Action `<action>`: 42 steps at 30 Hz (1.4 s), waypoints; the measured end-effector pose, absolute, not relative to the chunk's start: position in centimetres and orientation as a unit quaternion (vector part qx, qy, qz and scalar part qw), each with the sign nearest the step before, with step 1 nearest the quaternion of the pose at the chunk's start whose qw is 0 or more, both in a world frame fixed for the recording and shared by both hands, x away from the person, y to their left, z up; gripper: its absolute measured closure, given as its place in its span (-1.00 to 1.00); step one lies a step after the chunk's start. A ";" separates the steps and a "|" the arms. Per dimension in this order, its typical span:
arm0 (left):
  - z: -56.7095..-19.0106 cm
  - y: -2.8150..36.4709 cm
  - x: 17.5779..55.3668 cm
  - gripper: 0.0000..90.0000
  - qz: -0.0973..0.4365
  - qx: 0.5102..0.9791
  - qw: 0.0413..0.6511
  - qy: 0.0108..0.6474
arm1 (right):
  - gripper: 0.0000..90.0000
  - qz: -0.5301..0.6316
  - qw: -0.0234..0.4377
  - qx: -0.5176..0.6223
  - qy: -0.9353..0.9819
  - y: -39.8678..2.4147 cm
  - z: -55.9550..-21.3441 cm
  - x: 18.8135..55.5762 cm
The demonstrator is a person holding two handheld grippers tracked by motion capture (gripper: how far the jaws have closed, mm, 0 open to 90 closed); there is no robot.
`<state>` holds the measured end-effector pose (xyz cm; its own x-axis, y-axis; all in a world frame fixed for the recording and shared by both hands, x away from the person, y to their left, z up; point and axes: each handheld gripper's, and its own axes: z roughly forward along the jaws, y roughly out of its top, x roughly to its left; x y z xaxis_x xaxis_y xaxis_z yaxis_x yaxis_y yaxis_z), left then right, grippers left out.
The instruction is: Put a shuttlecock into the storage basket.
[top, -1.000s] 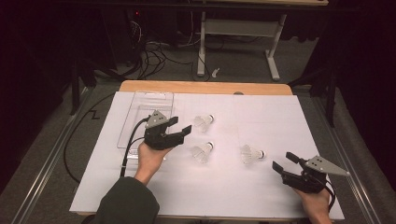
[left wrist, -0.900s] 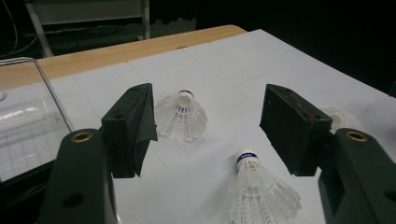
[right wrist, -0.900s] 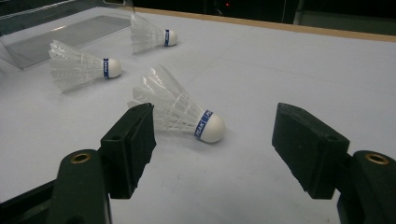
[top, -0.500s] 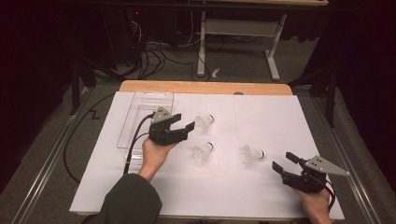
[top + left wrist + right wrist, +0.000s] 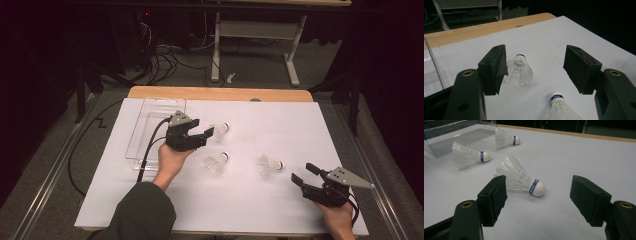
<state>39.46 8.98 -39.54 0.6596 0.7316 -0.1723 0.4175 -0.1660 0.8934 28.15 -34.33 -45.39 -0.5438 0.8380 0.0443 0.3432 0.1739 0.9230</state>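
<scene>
The left hand-held gripper [image 5: 206, 134] has moved farther and rightward over the last second, from beside the clear tray [image 5: 156, 111] to the far shuttlecock [image 5: 219, 131], with its jaws spread wide. In the left gripper view that shuttlecock [image 5: 519, 70] lies on the white tabletop [image 5: 285, 125] just beside the left jaw, not gripped. The middle shuttlecock [image 5: 217, 161] lies nearer, the right shuttlecock [image 5: 269, 165] beyond it to the right; none has shifted. The right hand-held gripper [image 5: 306, 175] stays at the near right, jaws wide, empty, facing the right shuttlecock.
</scene>
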 end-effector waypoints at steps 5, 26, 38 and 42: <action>-39.5 8.6 40.0 -0.20 0.159 0.750 0.513 0.387 | -0.33 0.496 0.249 0.408 0.725 -34.3 -45.4 28.2; -39.3 7.0 41.6 -0.22 0.173 0.761 0.488 0.391 | -0.33 0.496 0.246 0.407 0.726 -34.3 -45.4 28.2; -38.8 6.0 42.5 -0.19 0.175 0.778 0.459 0.390 | -0.33 0.500 0.245 0.405 0.726 -34.3 -45.4 28.1; -38.7 5.6 42.8 -0.19 0.170 0.785 0.444 0.397 | -0.33 0.500 0.244 0.405 0.725 -34.3 -45.4 28.1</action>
<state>42.78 5.60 -38.70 0.6268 0.7745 -0.0854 0.4715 -0.2897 0.8329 28.15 -34.28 -45.39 -0.5523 0.8321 0.0509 0.3441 0.1718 0.9231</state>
